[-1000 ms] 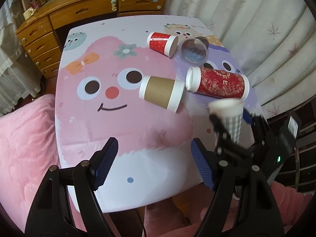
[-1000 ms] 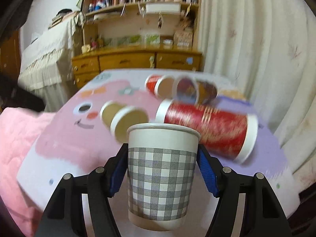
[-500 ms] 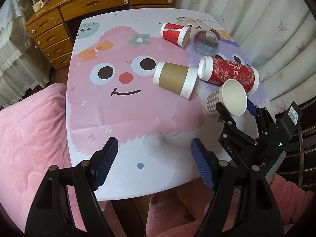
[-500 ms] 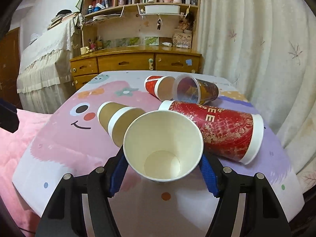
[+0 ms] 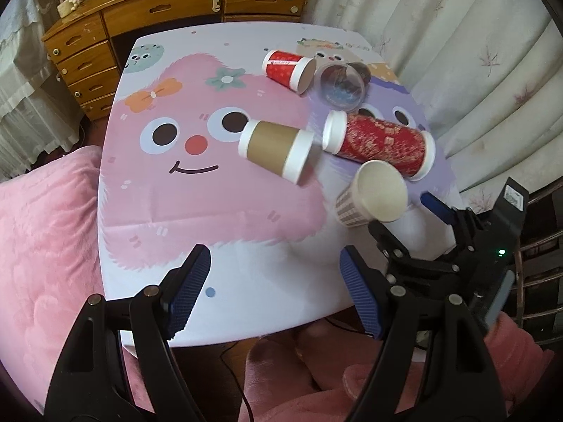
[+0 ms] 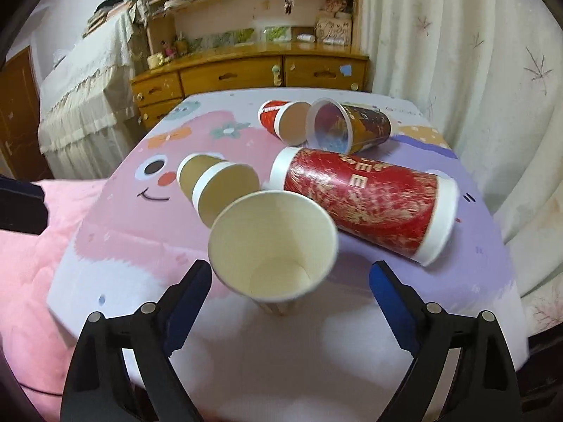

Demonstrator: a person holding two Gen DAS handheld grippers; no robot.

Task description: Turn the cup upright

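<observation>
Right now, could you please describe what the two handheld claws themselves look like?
Both the left claw and the right claw have black angular frames with silver rivets and ribbed blue pads. The right one's body shows a small green light and a barcode label.

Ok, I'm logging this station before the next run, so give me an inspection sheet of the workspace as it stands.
Surface: table under a cartoon-print cover.
Job's things: checked paper cup mouth up, apparently standing free.
Clutter: brown cup, long red cup, small red cup and clear cup, all on their sides.
Grippers: left gripper open, empty; right gripper open around the checked cup.
Cables: a dark cable below the table edge.
Surroundings: wooden dresser, curtains, pink blanket.
</observation>
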